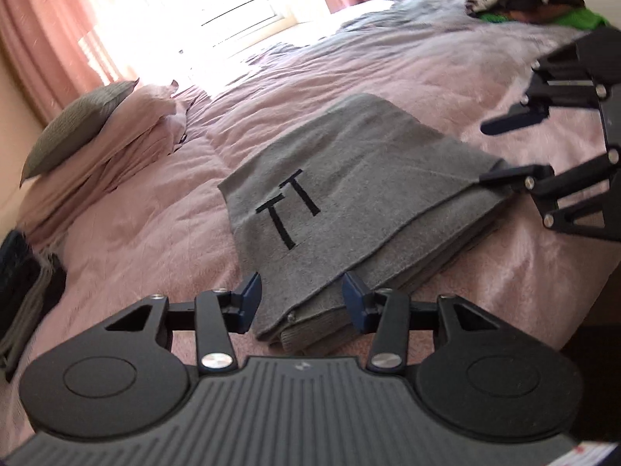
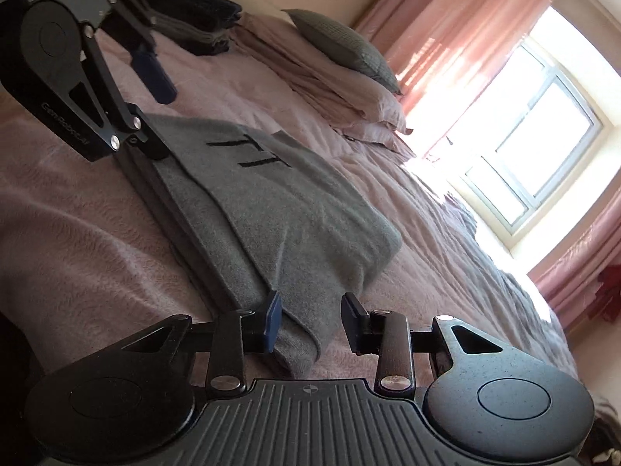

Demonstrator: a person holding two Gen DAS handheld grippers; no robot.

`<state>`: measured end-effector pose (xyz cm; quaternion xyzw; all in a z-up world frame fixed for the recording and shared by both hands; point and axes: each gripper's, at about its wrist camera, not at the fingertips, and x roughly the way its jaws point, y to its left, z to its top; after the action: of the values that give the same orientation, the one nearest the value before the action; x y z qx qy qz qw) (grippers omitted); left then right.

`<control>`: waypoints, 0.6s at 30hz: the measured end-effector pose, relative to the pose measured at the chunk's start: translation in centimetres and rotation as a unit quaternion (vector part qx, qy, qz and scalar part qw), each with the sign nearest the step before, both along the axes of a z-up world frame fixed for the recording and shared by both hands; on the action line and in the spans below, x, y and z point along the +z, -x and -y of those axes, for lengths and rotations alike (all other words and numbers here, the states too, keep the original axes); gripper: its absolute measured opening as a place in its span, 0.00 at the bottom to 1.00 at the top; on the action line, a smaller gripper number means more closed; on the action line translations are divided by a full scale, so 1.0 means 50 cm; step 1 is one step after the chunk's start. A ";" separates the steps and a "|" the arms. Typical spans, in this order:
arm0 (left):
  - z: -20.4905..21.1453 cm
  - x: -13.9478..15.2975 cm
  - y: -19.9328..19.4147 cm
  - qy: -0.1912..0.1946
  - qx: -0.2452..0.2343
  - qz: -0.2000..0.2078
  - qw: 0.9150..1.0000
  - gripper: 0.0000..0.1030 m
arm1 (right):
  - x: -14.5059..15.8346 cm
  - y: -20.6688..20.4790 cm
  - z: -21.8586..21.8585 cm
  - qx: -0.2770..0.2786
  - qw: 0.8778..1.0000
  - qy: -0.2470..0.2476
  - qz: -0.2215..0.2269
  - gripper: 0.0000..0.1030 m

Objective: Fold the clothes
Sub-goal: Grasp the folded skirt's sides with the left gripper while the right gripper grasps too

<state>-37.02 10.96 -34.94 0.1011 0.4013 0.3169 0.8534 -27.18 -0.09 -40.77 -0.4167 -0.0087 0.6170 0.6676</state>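
On the pink bed (image 1: 388, 66) lay a folded grey garment (image 1: 349, 178) — left claw (image 1: 299, 299) and right claw (image 2: 312, 322) both spread apart at its corners.

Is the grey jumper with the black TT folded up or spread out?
Folded. The grey knitted jumper lies as a neat rectangle on the pink bedspread, with stacked layers showing at its edge.

**Bedroom backdrop, nothing fancy**

Big bed with a wrinkly pink duvet (image 1: 128, 233). Near the wall there's a grey cushion (image 1: 73, 128) leaning on pale pink pillows (image 1: 128, 132). Pink curtains (image 2: 458, 35) hang either side of a super bright window (image 2: 543, 143). Messy heap at the far corner with something green (image 1: 582, 19) in it.
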 end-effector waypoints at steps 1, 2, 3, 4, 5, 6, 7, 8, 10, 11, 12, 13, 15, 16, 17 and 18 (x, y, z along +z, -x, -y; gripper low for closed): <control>0.004 -0.008 -0.005 -0.012 -0.010 -0.008 1.000 0.38 | -0.006 0.003 -0.002 0.004 1.000 0.000 0.009 0.30; 0.007 -0.014 -0.009 -0.021 -0.021 -0.015 0.999 0.34 | -0.009 0.006 -0.003 0.007 1.000 0.000 0.017 0.29; 0.012 -0.018 -0.012 -0.032 -0.033 -0.022 0.999 0.33 | -0.014 0.010 -0.005 0.013 1.000 0.003 0.025 0.28; 0.016 -0.021 -0.015 -0.042 -0.043 -0.030 0.998 0.31 | -0.014 0.015 -0.003 0.018 0.999 0.006 0.033 0.27; 0.020 -0.024 -0.017 -0.050 -0.050 -0.036 0.997 0.30 | -0.014 0.019 -0.001 0.022 0.999 0.007 0.041 0.27; 0.022 -0.027 -0.018 -0.057 -0.056 -0.041 0.996 0.30 | -0.017 0.023 0.000 0.026 0.998 0.008 0.048 0.27; 0.023 -0.032 -0.019 -0.064 -0.064 -0.046 0.995 0.30 | -0.021 0.025 0.001 0.027 0.998 0.009 0.054 0.27; 0.023 -0.036 -0.021 -0.071 -0.070 -0.051 0.994 0.30 | -0.025 0.026 0.001 0.029 0.998 0.011 0.059 0.27; 0.022 -0.041 -0.023 -0.076 -0.078 -0.057 0.992 0.30 | -0.035 0.030 0.003 0.035 0.996 0.014 0.079 0.26; 0.019 -0.042 -0.024 -0.076 -0.080 -0.058 0.992 0.30 | -0.041 0.033 0.001 0.037 0.995 0.017 0.092 0.26; 0.016 -0.043 -0.026 -0.075 -0.082 -0.058 0.992 0.30 | -0.048 0.038 -0.001 0.042 0.993 0.023 0.108 0.26; 0.013 -0.043 -0.027 -0.072 -0.082 -0.058 0.992 0.30 | -0.057 0.043 -0.001 0.050 0.990 0.031 0.127 0.25; 0.005 -0.043 -0.028 -0.062 -0.081 -0.053 0.993 0.29 | -0.068 0.047 -0.009 0.054 0.986 0.040 0.152 0.25; 0.000 -0.044 -0.029 -0.054 -0.080 -0.048 0.994 0.26 | -0.075 0.048 -0.014 0.052 0.985 0.043 0.161 0.24; -0.005 -0.044 -0.030 -0.043 -0.080 -0.043 0.995 0.17 | -0.083 0.050 -0.018 0.053 0.983 0.042 0.172 0.22; -0.007 -0.044 -0.030 -0.032 -0.082 -0.039 0.995 0.11 | -0.088 0.050 -0.021 0.054 0.982 0.038 0.177 0.17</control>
<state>-35.50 11.30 -37.16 0.1730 0.4142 0.2542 0.8567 -29.69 0.95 -45.18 -0.5431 -0.1259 0.5684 0.6051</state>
